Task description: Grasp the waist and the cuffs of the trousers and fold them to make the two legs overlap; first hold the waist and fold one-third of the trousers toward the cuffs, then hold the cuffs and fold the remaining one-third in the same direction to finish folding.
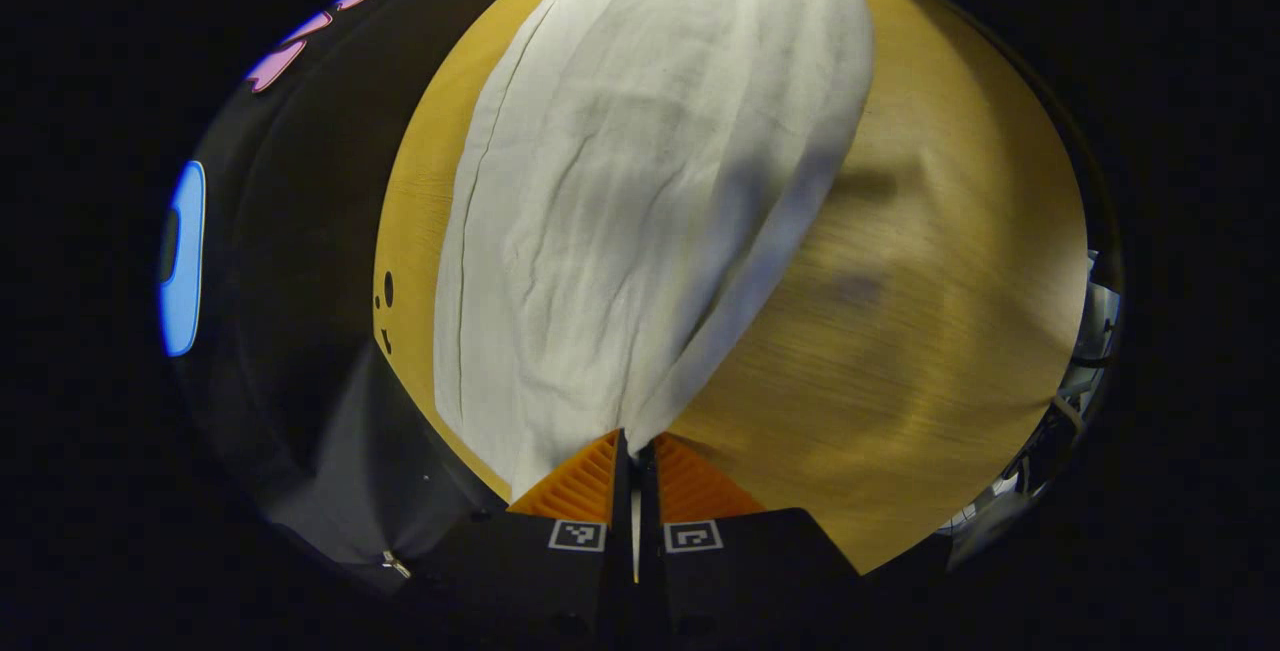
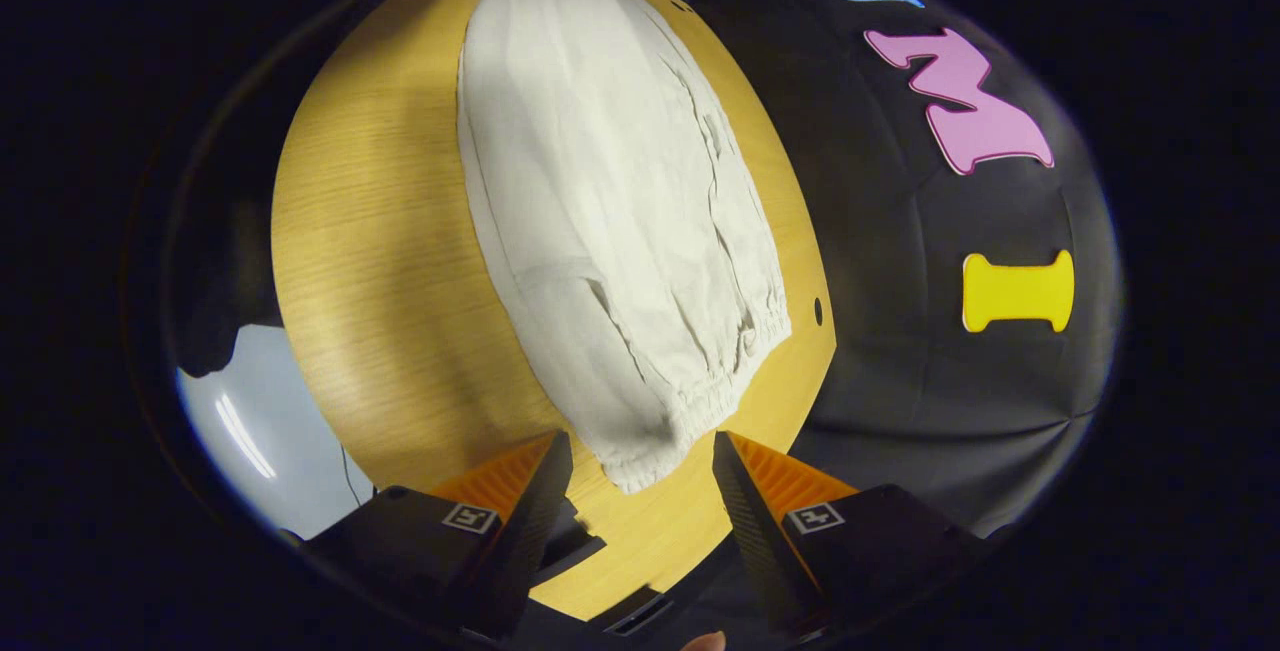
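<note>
We see a recording booth rather than a home, black cloth wall [image 2: 900,331] close behind a bare wooden table [image 2: 380,281], cables and gear [image 1: 1085,331] beyond the table's far edge.

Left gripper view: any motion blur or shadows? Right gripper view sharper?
Left gripper view: table grain smeared, blurred; a soft shadow crosses the trousers and the wood beside them; left gripper shut on the cloth. Right gripper view: crisp grain, waistband gathers sharp, right gripper open; fisheye bows the table edges in both.

Light wooden table [image 1: 930,351] against black cloth wall [image 2: 900,331], pale floor [image 2: 250,431] beyond its edge.
</note>
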{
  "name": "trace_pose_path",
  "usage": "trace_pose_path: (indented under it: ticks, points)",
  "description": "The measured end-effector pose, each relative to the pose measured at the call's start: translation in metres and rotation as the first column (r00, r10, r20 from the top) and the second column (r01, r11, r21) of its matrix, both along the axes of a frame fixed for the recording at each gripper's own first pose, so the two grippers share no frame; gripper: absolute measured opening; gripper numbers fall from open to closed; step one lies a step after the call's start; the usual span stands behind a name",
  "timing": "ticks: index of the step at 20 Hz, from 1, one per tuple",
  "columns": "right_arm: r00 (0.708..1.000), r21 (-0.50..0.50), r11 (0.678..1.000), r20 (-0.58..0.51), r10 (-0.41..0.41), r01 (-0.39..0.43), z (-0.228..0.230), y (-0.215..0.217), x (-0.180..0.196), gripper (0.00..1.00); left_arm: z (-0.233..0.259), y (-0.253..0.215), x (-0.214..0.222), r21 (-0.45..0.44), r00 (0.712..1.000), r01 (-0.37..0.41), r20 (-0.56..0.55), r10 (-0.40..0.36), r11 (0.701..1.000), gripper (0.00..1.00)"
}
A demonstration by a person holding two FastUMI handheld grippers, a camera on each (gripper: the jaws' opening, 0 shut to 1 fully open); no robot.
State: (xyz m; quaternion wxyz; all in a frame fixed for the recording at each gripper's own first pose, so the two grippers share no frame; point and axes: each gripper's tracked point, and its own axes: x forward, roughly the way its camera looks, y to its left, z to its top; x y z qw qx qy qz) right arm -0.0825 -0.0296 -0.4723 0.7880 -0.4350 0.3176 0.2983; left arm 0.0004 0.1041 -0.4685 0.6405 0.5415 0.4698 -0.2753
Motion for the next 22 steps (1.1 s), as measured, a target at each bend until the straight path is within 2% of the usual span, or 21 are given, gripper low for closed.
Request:
trace_pose_path:
  ticks: [2, 5, 6, 7, 8, 9, 10, 11, 13, 19, 22]
  points:
    - [0.999, 0.006, 0.999, -0.002, 0.034, -0.034, -0.006, 0.005, 0.007, 0.88, 0.000, 0.000, 0.000, 0.000, 1.000, -0.009, -0.006, 0.009, 1.000, 0.07]
    - [0.998, -0.007, 0.998, 0.002, 0.070, -0.070, -0.014, 0.011, 0.018, 0.66, -0.001, -0.001, 0.000, 0.000, 1.000, -0.020, -0.016, 0.020, 1.000, 0.07]
    - [0.997, -0.010, 0.997, -0.003, 0.073, -0.073, -0.018, 0.012, 0.023, 0.63, 0.000, -0.001, 0.000, 0.004, 1.000, -0.017, -0.018, 0.017, 1.000, 0.07]
    - [0.997, -0.015, 0.997, -0.007, 0.077, -0.077, -0.018, 0.013, 0.026, 0.53, 0.000, -0.002, 0.000, 0.008, 1.000, -0.014, -0.018, 0.014, 1.000, 0.07]
    - [0.996, -0.008, 0.996, -0.038, 0.086, -0.087, -0.027, 0.019, 0.026, 0.48, 0.000, -0.001, -0.001, 0.012, 1.000, -0.014, -0.016, 0.014, 1.000, 0.07]
    - [0.994, -0.021, 0.996, -0.056, 0.090, -0.091, -0.031, 0.019, 0.026, 0.30, 0.000, -0.001, -0.001, 0.013, 1.000, -0.021, -0.011, 0.021, 1.000, 0.07]
    - [0.992, -0.019, 0.994, -0.070, 0.109, -0.110, -0.028, 0.017, 0.023, 0.19, 0.000, -0.001, -0.001, 0.011, 0.999, -0.036, -0.008, 0.036, 0.999, 0.07]
    - [0.989, -0.009, 0.993, -0.091, 0.115, -0.116, -0.024, 0.021, 0.020, 0.13, -0.001, -0.002, -0.002, 0.005, 0.999, -0.050, -0.008, 0.050, 0.999, 0.07]
    - [0.986, 0.024, 0.994, -0.133, 0.105, -0.103, -0.027, 0.022, 0.019, 0.11, -0.001, -0.003, -0.004, -0.002, 0.998, -0.055, -0.008, 0.055, 0.998, 0.07]
    - [0.980, 0.018, 0.992, -0.156, 0.123, -0.122, -0.017, 0.027, 0.018, 0.11, -0.006, 0.006, -0.002, -0.021, 1.000, -0.016, 0.001, 0.016, 1.000, 0.06]
    - [0.987, 0.038, 0.997, -0.141, 0.077, -0.073, -0.002, 0.025, 0.021, 0.11, -0.008, 0.011, -0.004, -0.048, 0.999, -0.026, -0.033, 0.025, 0.999, 0.05]
